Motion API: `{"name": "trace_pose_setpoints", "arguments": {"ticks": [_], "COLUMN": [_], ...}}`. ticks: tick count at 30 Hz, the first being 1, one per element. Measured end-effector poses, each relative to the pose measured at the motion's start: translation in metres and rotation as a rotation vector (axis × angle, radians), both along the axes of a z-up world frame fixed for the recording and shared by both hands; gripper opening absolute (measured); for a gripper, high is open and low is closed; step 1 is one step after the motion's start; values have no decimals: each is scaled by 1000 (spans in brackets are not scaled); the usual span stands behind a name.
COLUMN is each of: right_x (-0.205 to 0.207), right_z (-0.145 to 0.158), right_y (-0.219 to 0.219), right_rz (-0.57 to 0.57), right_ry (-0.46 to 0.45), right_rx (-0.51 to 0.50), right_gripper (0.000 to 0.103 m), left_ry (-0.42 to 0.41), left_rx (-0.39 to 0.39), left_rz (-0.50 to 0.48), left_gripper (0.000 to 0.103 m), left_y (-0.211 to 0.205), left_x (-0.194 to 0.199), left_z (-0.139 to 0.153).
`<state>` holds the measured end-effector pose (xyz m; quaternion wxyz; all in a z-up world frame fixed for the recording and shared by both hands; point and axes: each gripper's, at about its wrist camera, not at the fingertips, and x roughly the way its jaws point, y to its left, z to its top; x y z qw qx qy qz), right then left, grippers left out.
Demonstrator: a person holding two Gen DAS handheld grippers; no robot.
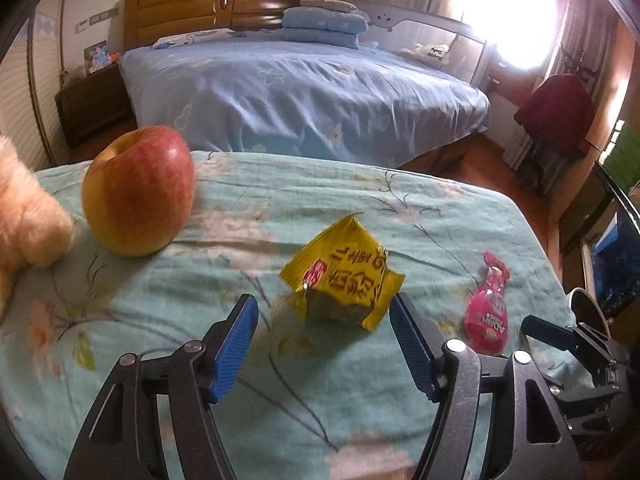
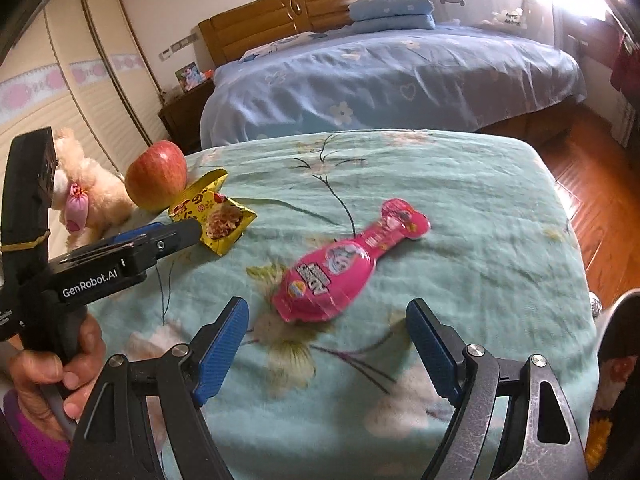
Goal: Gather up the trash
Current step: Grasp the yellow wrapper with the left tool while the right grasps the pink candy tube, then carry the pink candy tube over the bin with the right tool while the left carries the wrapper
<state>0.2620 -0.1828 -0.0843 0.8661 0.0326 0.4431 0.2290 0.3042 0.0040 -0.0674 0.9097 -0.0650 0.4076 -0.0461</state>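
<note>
The yellow wrapper (image 1: 342, 280) lies torn open on the counter (image 1: 440, 216), which is draped in a mint floral cloth, with brownish food showing at its torn mouth in the right wrist view. It sits just ahead of the left tool (image 1: 323, 316), whose blue pads (image 1: 236, 344) stand apart on either side of it without touching it; that tool is released and holds nothing. To the wrapper's right, apart from it, lies the pink packet (image 2: 348, 260), bottle-shaped and glossy. The right tool (image 2: 327, 320) is spread wide just short of the packet's broad end, also released and empty. Left of the wrapper an apple (image 1: 138, 190) stands upright, and beside the apple a plush toy (image 2: 90, 196). A hand (image 2: 56, 364) grips the left tool's handle. Beyond the counter is a bed (image 1: 304, 92) with blue bedding.
</note>
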Motion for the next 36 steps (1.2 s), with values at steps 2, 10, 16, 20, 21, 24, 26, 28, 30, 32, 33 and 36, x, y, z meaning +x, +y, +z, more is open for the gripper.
{"name": "trace_pose_setpoints", "arguments": {"ticks": [2,10,16,20,21,24,26,28,30,32,33,36], "right_x": [5,13,12,7,5,-3,-9,-18,-25,-32,-37,-47], "right_z": [-1,-5,-5,-4,-3,-2,-1,1,2,4,5,8], "right_y": [3,14,11,7,5,-2,-7,-13,-19,-27,-32,-41], "right_rz": [-2,9,12,13,15,15,14,14,12,4,-3,-13], "right_ry": [-2,-11,-16,-16,-16,-11,-7,-6,-7,-8,-8,-12], "right_rx": [-12,-69,-72,-57,-49,-34,-23,-16,-10,-2,5,14], "right_gripper": [82,67,41,40,40,40,40,40,40,40,40,40], "left_ry": [-2,20,2,0,1,3,2,1,-3,-8,-8,-14], "left_rx": [9,-21,-7,-10,-13,-19,-28,-36,-38,-36,-38,-29], "left_rz": [0,-23,-42,-46,-46,-51,-57,-60,-65,-72,-79,-95], "left_gripper": [66,29,13,12,12,11,11,11,11,11,11,11], "left_y": [-1,-2,-6,-8,-9,-13,-18,-22,-27,-32,-34,-45], "left_x": [5,19,12,-2,-7,-19,-30,-39,-50,-58,-62,-77], "left_z": [-4,-15,-14,-12,-12,-10,-9,-6,-3,0,2,6]}}
